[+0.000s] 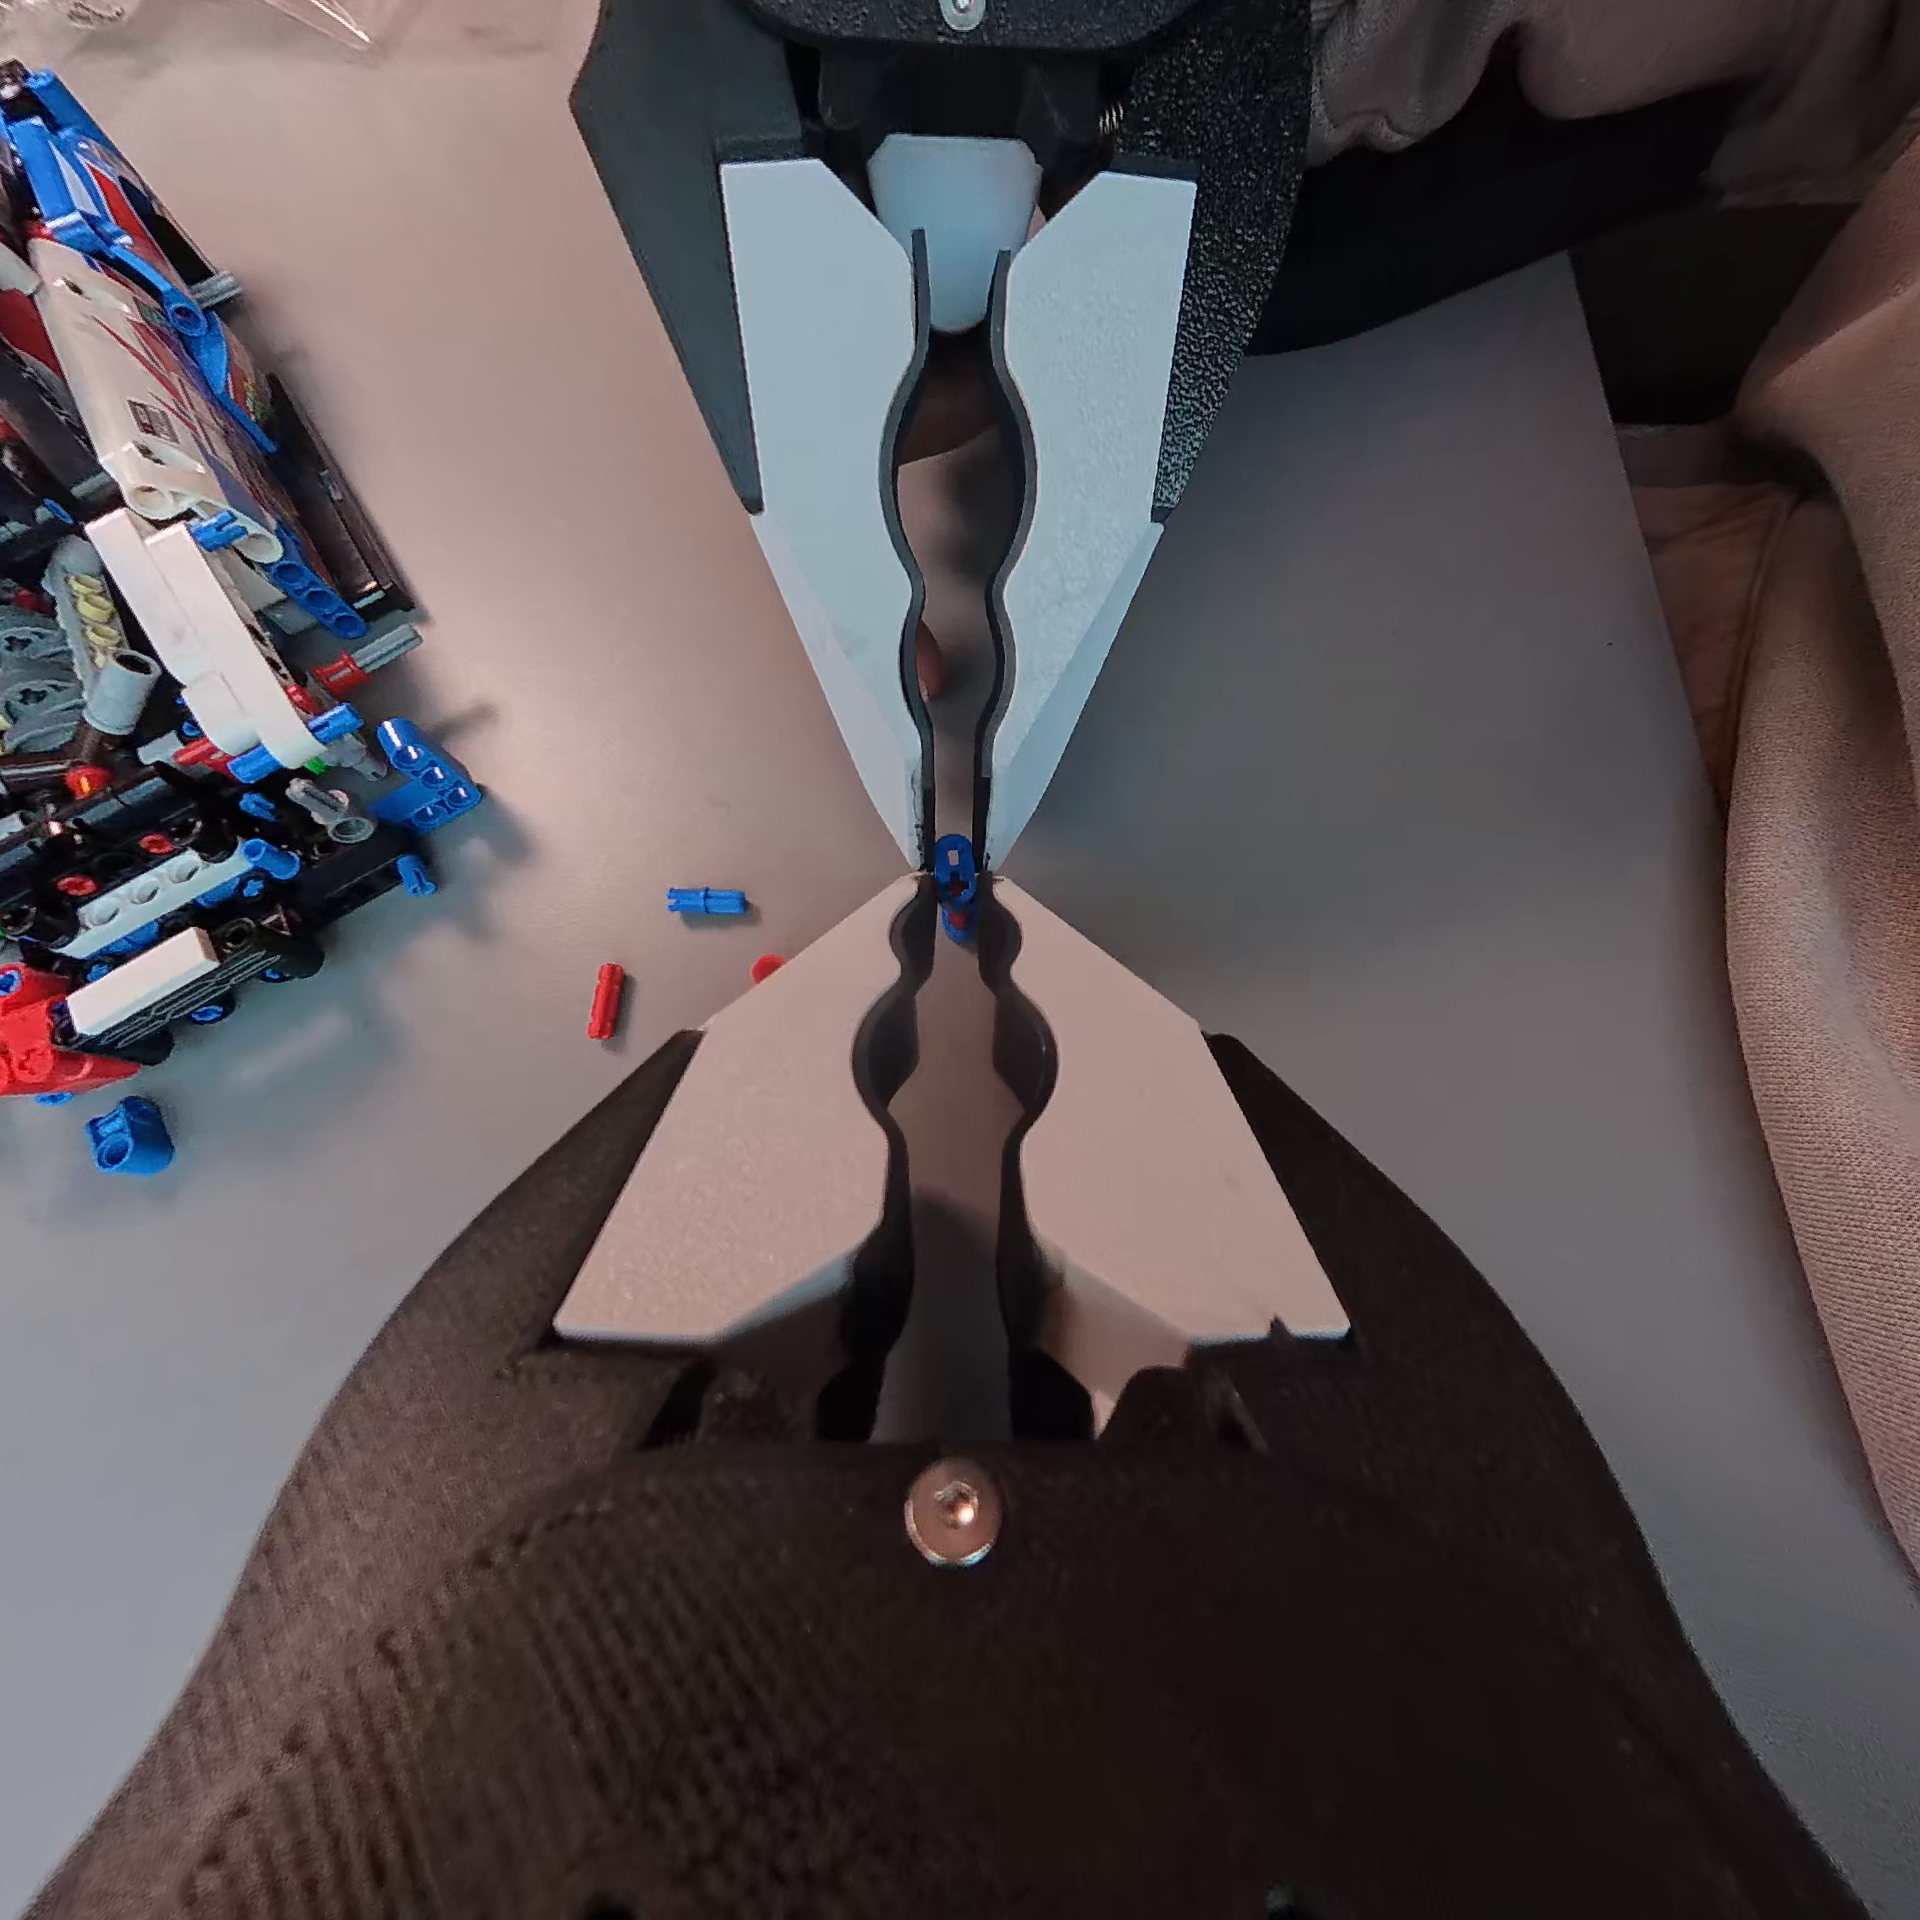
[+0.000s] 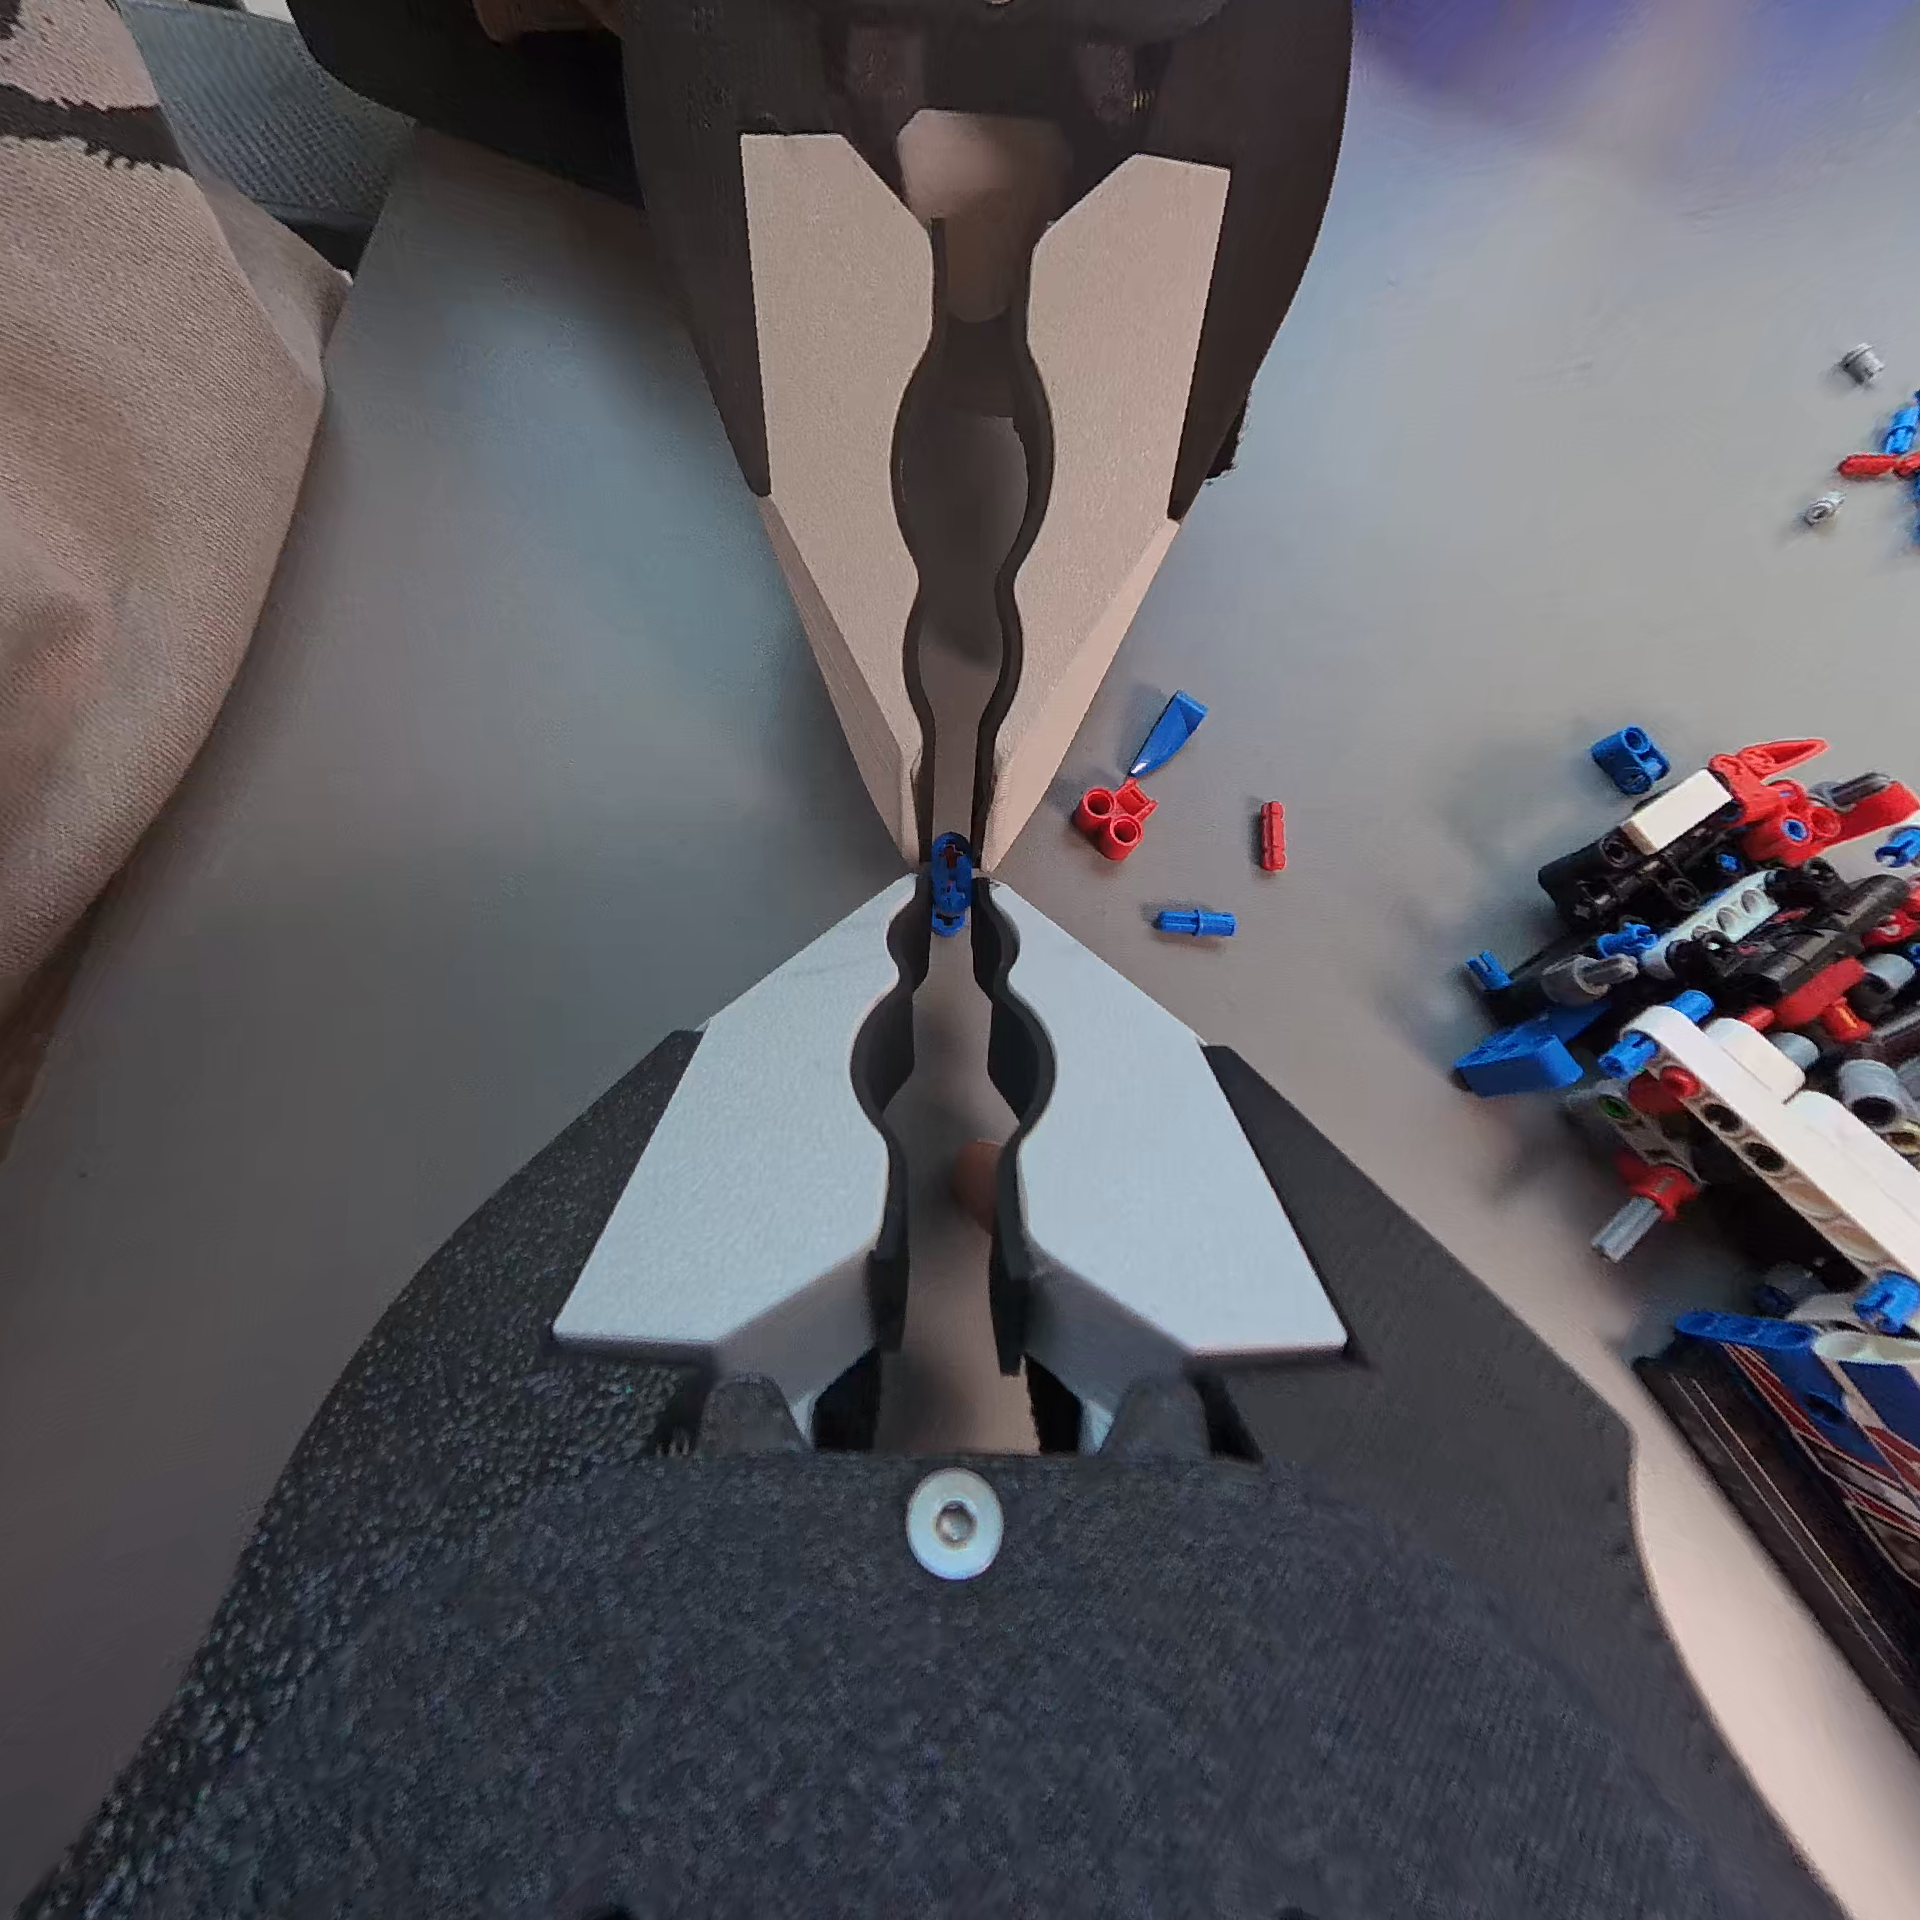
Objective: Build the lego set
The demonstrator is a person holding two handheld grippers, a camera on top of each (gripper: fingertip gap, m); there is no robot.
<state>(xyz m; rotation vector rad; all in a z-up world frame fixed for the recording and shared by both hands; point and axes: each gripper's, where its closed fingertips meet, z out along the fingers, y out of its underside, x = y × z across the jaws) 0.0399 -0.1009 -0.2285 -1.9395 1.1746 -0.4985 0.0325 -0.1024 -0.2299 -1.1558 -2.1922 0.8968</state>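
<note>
A small blue Lego connector (image 1: pixel 956 871) with a red cross axle in its hole hangs above the grey table (image 1: pixel 1351 935). My two grippers meet tip to tip on it. My left gripper (image 1: pixel 951 916), with beige fingers, is shut on its near end. My right gripper (image 1: pixel 956 831), with white fingers, comes in from the top and is shut on its far end. In the right wrist view the same connector (image 2: pixel 949 883) sits between my right gripper (image 2: pixel 951 920) and my left gripper (image 2: pixel 948 826). The partly built blue, white, red and black model (image 1: pixel 156 644) lies at the left.
Loose parts lie by the model (image 2: pixel 1766 997): a blue pin (image 1: pixel 707 900), a red pin (image 1: pixel 606 1000), a blue connector (image 1: pixel 130 1132), a red connector (image 2: pixel 1112 821), a blue wedge (image 2: pixel 1169 732). A person's beige clothing (image 1: pixel 1829 831) runs along the table edge. The tips of both grippers are at nearly the same place. The red pin (image 1: pixel 606 1000) is about 7 cm from both grippers' fingertips. It turns up in the right wrist view (image 2: pixel 1274 832) as well.
</note>
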